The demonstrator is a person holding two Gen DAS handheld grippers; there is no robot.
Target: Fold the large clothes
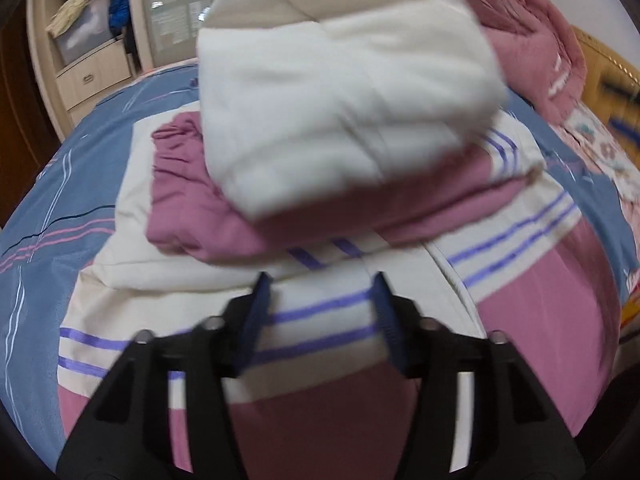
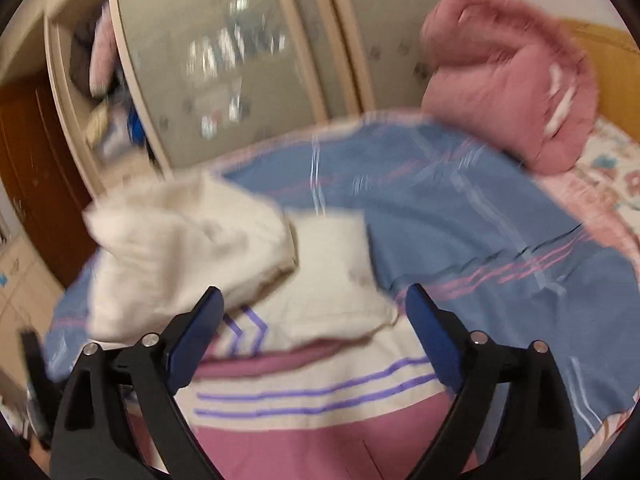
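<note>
Under your left tongs (image 1: pixel 322 280) the garment (image 1: pixel 532 304) is cream and mauve-pink, crossed by paired violet stripes, and a plain cream-white fold (image 1: pixel 344 120) rises above it. Your tongs are black with dark blue pads (image 2: pixel 430 328). The bed cover (image 2: pixel 460 216) is slate blue with thin pink and white lines; a dusty rose quilt (image 2: pixel 508 80) lies behind it.

One cream, pink and purple-striped garment (image 1: pixel 520 264) lies at six o'clock, one blue bed sheet (image 2: pixel 460 216) beneath; one pink fluffy coat (image 2: pixel 516 92) at two o'clock; one wardrobe (image 2: pixel 224 60) at eleven o'clock
</note>
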